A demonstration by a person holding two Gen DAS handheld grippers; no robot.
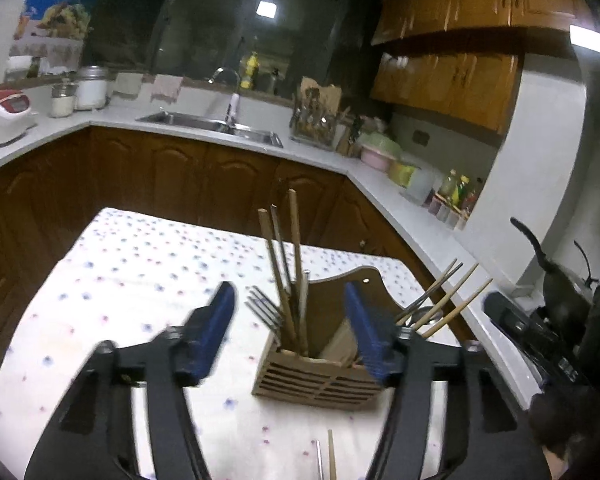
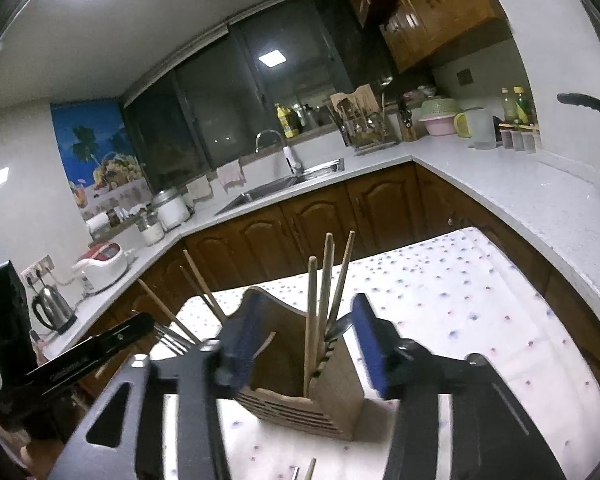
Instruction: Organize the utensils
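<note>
While your left gripper [image 1: 290,320] and right gripper [image 2: 304,336] stand open and empty, the holder [image 1: 320,376] sits near on the table [image 1: 140,280], with chopsticks [image 1: 282,264] and forks [image 1: 264,312] upright.

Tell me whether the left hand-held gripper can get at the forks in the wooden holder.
Probably yes. The left hand-held gripper is open and empty, and the forks lean out of the wooden holder between its fingers, though the chopsticks stand close beside them.

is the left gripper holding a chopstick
No, the left gripper is open, with nothing between its pads; the chopsticks stand in the holder.
</note>
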